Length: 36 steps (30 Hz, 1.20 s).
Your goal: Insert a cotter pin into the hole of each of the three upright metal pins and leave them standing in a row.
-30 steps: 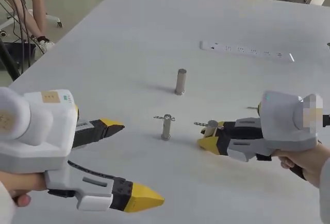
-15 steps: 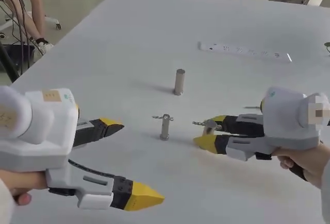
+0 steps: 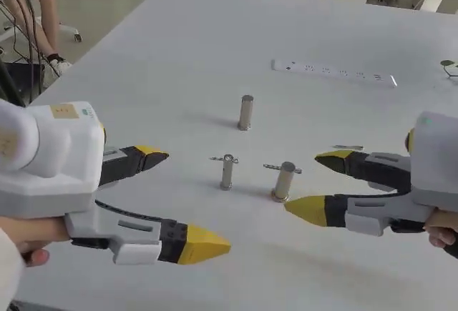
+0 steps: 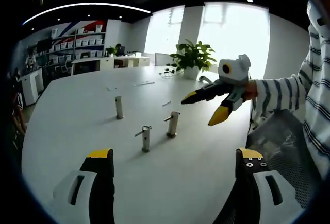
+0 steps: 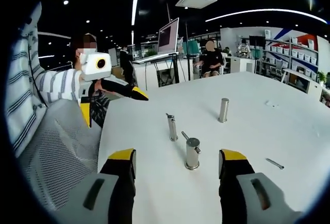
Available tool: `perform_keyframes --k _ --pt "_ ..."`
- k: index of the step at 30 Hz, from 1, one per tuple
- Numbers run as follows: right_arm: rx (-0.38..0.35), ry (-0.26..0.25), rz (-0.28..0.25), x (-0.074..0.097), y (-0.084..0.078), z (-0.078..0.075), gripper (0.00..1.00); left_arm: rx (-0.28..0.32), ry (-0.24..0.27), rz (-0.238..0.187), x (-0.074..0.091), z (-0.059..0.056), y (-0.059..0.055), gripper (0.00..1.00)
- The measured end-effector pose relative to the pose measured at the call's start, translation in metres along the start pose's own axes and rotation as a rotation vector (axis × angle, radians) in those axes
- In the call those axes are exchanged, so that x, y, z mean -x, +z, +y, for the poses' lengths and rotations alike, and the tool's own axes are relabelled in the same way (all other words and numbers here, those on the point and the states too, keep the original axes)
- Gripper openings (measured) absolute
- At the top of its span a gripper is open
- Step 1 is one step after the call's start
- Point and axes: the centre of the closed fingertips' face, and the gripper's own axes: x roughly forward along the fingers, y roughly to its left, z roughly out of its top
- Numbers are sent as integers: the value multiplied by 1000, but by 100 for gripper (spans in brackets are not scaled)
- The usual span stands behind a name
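steel pin (image 3: 284,182), cotter pin (image 3: 280,169) through it, upright just before the spread, empty right tool (image 3: 303,181)

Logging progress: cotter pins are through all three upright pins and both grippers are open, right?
No: the far pin has none, as the head view shows; the middle pin and near pin are fitted. The left gripper and right gripper are open.

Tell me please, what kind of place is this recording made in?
Probably an open-plan office or lab workspace. A large white table serves as the workbench, shelves with storage bins line the far wall, and a monitor on a desk and a potted plant stand nearby.
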Motion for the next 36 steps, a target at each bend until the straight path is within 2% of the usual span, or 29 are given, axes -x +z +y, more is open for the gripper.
perform_keyframes --k 4,7,10,13,19,23,25,29,32,36 --pt "-39 -37 -2 13 2 6 75 32 0 -34 3 -1 6 97" --pt "-108 -84 -14 22 0 7 81 33 -3 -43 5 -3 8 97" --pt "-136 -103 -10 26 -5 10 83 26 -2 -18 6 -2 4 96" --pt "-163 -128 2 32 -12 14 86 95 -9 -53 7 -1 7 94" --pt "-227 -187 -27 46 -16 20 92 84 -20 -71 13 -3 11 99" --pt "-253 -251 -66 57 -16 14 93 72 -31 -61 14 -6 11 99" --pt "-304 -273 -85 63 -17 11 95 67 -37 -55 14 -8 11 99" --pt "-311 -306 -96 75 -17 7 97 58 -50 -46 11 -13 11 99" --pt "-317 -320 -101 82 -17 5 98 57 -43 -37 9 -11 11 99" --pt "-348 -349 -113 89 -18 -5 98 61 -20 -36 6 -3 16 99"
